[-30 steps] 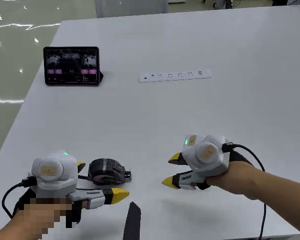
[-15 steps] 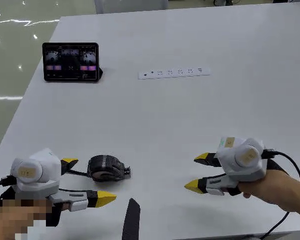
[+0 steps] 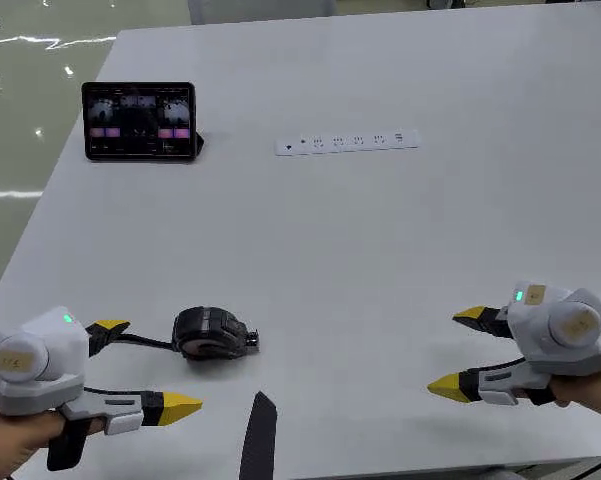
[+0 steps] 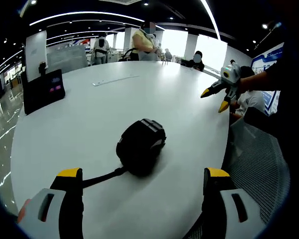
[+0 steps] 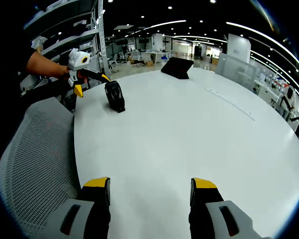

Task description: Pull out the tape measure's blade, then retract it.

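**Left gripper** (image 3: 150,365): left of the tape measure (image 3: 212,333). Its jaws are apart and grip nothing. Its rear is cut off at the picture's left edge.

**Cord** (image 3: 145,342): black, running from the tape measure's case toward the left gripper's farther jaw. The left gripper view does not settle whether it touches that jaw.

**Tape measure:** black case lying on the white table (image 3: 380,250), close to the table's near edge. A small tab at its right end is too small to identify.

**Dark strip** (image 3: 258,440): just nearer than the tape measure and slightly right of it. It is cut off by the picture's bottom edge, and its nature cannot be told.

**Right gripper** (image 3: 452,350): well right of the tape measure. Its jaws are apart and empty, and its rear is cut off at the right edge.

**Tablet** (image 3: 140,120): propped well beyond the tape measure, near the table's left edge. Its screen is too small to read.

**Power strip** (image 3: 347,142): well beyond the tape measure and to its right.

**Open room:**
- Bare tabletop lies between the tape measure and the right gripper.
- Bare tabletop also lies between the tape measure and the power strip.
- A mesh chair (image 5: 35,164) sits past the near edge.
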Motion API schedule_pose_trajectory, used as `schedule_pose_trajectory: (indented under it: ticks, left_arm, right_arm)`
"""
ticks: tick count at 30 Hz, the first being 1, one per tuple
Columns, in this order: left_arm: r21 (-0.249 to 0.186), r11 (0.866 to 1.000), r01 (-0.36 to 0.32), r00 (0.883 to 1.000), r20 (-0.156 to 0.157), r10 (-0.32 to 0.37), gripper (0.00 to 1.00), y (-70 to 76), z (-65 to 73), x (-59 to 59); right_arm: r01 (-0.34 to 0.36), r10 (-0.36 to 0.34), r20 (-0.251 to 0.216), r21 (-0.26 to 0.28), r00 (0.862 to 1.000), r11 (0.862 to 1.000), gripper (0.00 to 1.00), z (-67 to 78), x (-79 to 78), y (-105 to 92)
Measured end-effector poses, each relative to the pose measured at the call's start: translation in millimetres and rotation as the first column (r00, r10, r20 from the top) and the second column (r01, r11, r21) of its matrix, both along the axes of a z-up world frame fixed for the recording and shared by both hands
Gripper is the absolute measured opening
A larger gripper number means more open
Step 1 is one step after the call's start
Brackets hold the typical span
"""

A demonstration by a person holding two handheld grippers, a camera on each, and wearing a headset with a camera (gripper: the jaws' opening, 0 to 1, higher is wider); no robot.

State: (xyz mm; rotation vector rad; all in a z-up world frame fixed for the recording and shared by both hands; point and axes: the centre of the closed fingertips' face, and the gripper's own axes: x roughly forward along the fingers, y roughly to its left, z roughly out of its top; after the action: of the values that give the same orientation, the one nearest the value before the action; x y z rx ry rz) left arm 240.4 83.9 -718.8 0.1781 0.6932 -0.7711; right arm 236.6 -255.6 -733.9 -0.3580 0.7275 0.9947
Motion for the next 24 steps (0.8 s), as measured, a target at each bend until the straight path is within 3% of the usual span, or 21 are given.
schedule_pose_trajectory:
  ticks: [3, 8, 16, 24]
  left_arm:
    - [0.01, 1.0, 0.008, 1.0, -0.028, -0.008, 0.99, 4.2, -3.9, -4.8]
    - [0.018, 1.0, 0.014, 0.999, -0.036, -0.014, 0.99, 9.2, -4.0, -7.6]
    - [0.028, 1.0, -0.001, 0.999, -0.038, 0.002, 0.99, 17.6, 0.6, -6.1]
    - [0.051, 0.999, 0.02, 0.999, -0.036, -0.018, 0.99, 22.7, 1.5, -10.7]
  right_arm:
    - [0.023, -0.023, 0.002, -0.007, 1.0, 1.0, 0.66, 3.9, -2.2, -11.4]
    - [0.044, -0.044, -0.003, -0.013, 0.999, 0.999, 0.71, 1.1, -3.8, -32.1]
    - [0.055, -0.054, 0.008, -0.022, 0.998, 0.998, 0.78, 7.9, -8.5, -54.6]
    - [0.102, -0.102, -0.005, -0.012, 0.995, 0.995, 0.92, 11.7, -6.4, -78.0]
